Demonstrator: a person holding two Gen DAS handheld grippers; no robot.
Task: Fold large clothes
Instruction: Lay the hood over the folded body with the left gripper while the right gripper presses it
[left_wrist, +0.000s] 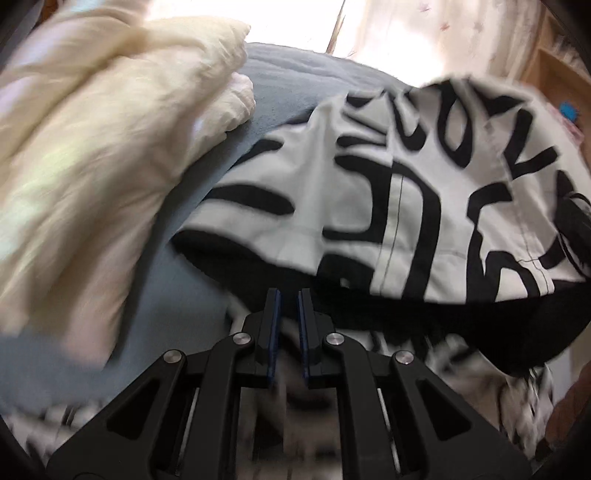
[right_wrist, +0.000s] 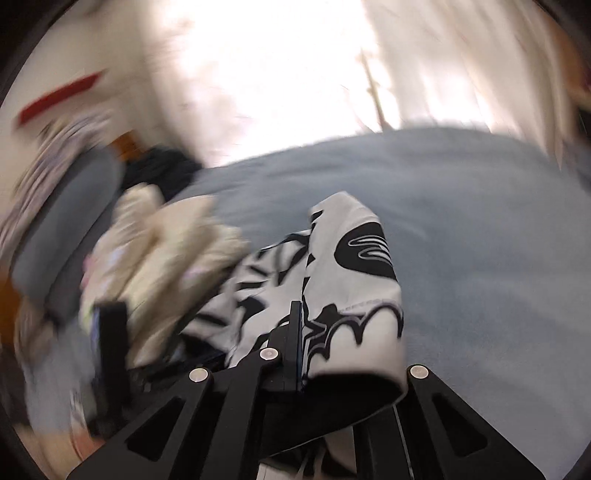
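A white garment with bold black print and a black inner side (left_wrist: 406, 177) hangs lifted over the grey-blue bed cover (left_wrist: 280, 92). My left gripper (left_wrist: 289, 295) sits at the garment's dark lower edge. Its blue pads stand only a narrow slit apart, and the black cloth runs in at the tips. In the right wrist view the same garment (right_wrist: 354, 280) drapes over my right gripper (right_wrist: 301, 310). That gripper is shut on a fold of it. Only its left finger shows, as the cloth hides the other.
A crumpled cream cloth (left_wrist: 92, 147) lies at the left of the bed, blurred in the right wrist view (right_wrist: 173, 251). A grey pillow (right_wrist: 62, 229) and dark clothes (right_wrist: 159, 166) lie at the far left. The bed cover (right_wrist: 461, 221) spreads bare to the right. Bright curtains hang behind.
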